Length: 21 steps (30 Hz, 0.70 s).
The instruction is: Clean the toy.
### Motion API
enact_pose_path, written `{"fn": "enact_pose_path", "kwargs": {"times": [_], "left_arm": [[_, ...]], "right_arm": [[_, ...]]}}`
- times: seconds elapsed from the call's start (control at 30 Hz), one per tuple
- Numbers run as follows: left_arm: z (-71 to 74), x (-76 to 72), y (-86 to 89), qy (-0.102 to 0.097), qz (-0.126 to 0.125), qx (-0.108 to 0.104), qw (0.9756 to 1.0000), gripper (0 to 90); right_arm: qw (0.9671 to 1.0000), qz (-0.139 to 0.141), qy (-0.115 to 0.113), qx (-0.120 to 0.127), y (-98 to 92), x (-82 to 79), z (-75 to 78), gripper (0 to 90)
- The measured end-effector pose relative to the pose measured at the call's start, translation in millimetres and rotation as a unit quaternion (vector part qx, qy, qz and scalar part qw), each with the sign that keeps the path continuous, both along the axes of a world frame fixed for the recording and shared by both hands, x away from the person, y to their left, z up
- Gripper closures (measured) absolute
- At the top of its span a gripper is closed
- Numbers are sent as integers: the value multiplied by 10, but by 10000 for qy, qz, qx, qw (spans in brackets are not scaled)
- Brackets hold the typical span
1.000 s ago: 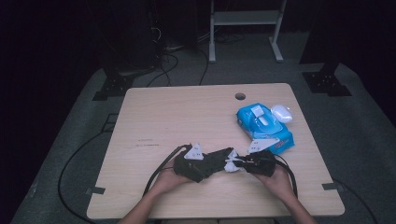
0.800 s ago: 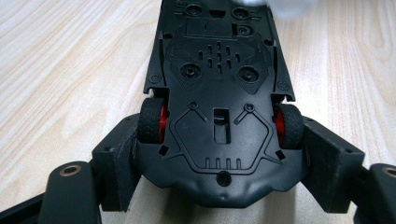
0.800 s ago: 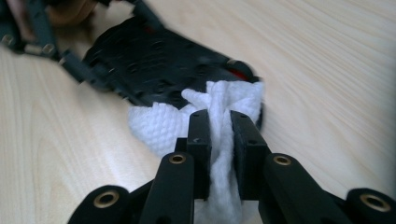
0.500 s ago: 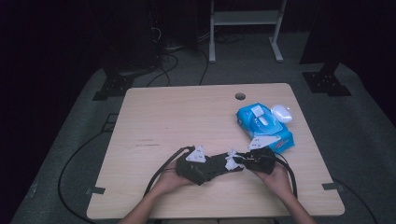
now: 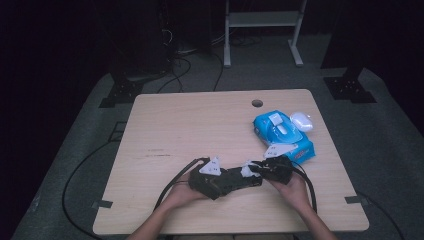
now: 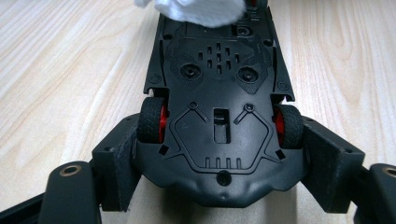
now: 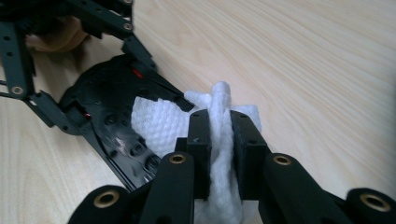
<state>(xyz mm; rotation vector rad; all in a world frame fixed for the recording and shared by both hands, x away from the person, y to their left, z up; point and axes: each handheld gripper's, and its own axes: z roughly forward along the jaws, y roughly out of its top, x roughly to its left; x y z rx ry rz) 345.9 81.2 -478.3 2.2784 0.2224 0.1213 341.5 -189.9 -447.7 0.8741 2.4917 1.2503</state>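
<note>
the left tool (image 6: 219, 154) has its two jaws pressed on the sides of a black toy car (image 6: 219, 116), one jaw on each side, right by the wheels with red middles. the car is turned over, so its flat black belly faces up, and it sticks out straight ahead of the left tool, just over the wooden worktop (image 6: 60, 70). the right tool (image 7: 219, 135) has its jaws squeezed nearly closed on a white wipe (image 7: 219, 140). the wipe is bunched up between the jaws and pokes out past their tips. a flat part of the wipe spreads out to the left of the right tool and rests on the far end of the car's belly. in the left tool's view, the white wipe (image 6: 201, 9) sits at the far end of the car, straight ahead. from the high view, the two tools meet near the front edge of the worktop, the left tool (image 5: 212, 177) and the right tool (image 5: 270, 167) pointing at each other with the car between them. a blue pack of wipes (image 5: 282, 132) lies just behind the right tool, and a small white thing (image 5: 301, 120) sits beside the pack.
</note>
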Motion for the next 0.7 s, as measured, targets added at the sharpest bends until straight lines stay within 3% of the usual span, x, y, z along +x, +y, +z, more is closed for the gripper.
{"fn": "enact_pose_path", "kwargs": {"times": [0.17, 0.27, 0.37, 0.57, 0.7], "left_arm": [[1, 18, 34, -36, 44, 28, 10000, 235], [0, 18, 34, -40, 53, 32, 10000, 235], [3, 10, 32, -53, 56, 68, 9999, 235], [4, 20, 54, -4, 94, 22, 10000, 235], [0, 20, 49, 22, 47, -25, 10000, 236]], "right_arm": [[9999, -12, 166, 30, -136, -56, -13, 785], [9994, 186, 236, 173, -87, -132, -30, 784], [9989, 432, 167, 59, 26, -162, -9, 785], [9996, 92, 121, -226, -141, -105, 7, 783], [9994, 269, 97, -201, -125, -160, 1, 783]]}}
